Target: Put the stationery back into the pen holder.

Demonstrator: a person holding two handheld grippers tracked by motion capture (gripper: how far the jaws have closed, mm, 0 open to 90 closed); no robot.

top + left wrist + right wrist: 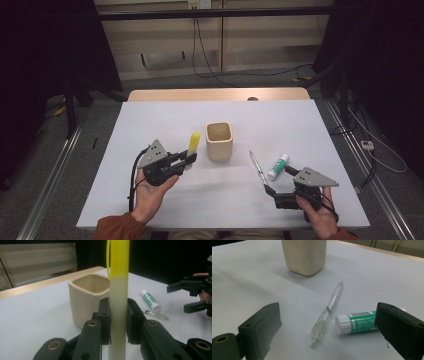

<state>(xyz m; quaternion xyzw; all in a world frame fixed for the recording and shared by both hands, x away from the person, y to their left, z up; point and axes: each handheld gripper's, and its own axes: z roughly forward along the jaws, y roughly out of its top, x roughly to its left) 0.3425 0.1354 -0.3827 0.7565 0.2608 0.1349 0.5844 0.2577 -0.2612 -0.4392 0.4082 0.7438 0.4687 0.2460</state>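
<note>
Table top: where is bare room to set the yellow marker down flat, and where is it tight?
Free: the far strip of the table behind the cup, and the near middle between the left gripper and right gripper. Crowded: right of the cup, where the pen and glue stick lie.

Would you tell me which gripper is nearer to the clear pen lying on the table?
The right gripper: its open jaws straddle the clear pen from just in front. The left gripper is across the table beyond the cup, shut on a yellow marker.
</note>
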